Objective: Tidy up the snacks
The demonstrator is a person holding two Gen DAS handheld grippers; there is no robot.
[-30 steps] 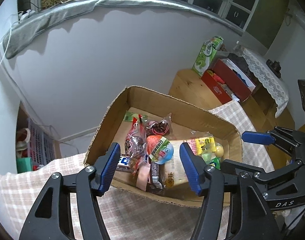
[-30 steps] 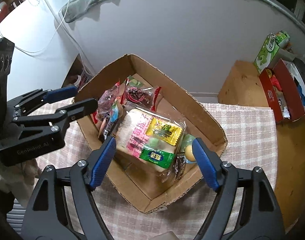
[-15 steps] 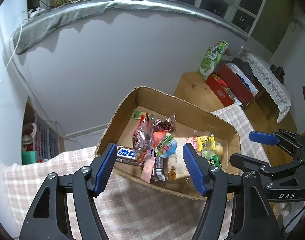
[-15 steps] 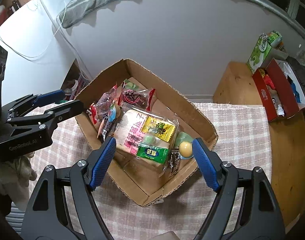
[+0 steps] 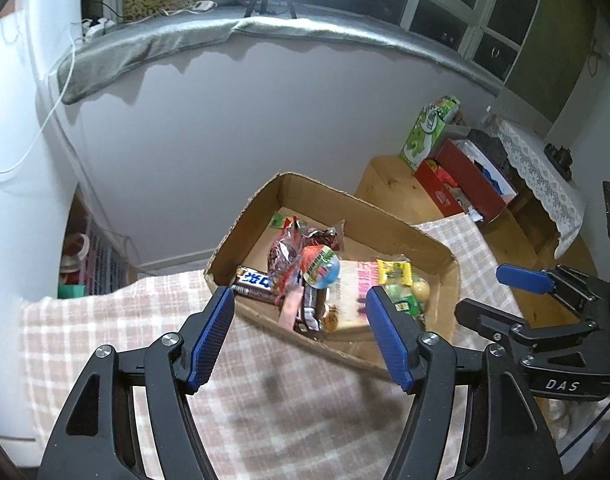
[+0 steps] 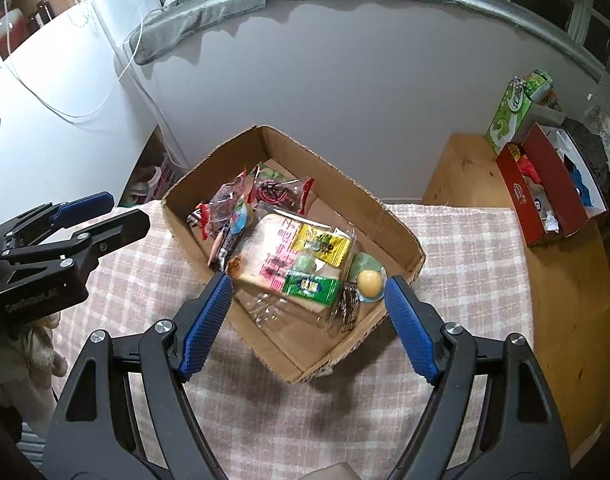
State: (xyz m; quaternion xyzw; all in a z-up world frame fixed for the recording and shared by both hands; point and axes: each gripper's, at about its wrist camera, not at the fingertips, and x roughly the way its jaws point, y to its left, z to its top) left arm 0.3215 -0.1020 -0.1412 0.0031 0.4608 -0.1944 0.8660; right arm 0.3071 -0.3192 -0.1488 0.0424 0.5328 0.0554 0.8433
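We are counting one cardboard box (image 6: 401, 236), one bagged bread loaf (image 6: 273, 256), one yellow packet (image 6: 323, 244), one green packet (image 6: 311, 288), one chocolate bar (image 5: 255, 282), one yellow ball (image 6: 371, 282), one red box (image 6: 545, 184), one green carton (image 6: 513, 108) and two grippers, left gripper (image 5: 301, 336) and right gripper (image 6: 309, 324).

Both wrist views angled down from above, sharing cardboard box (image 5: 389, 216), checked cloth (image 6: 465, 240)
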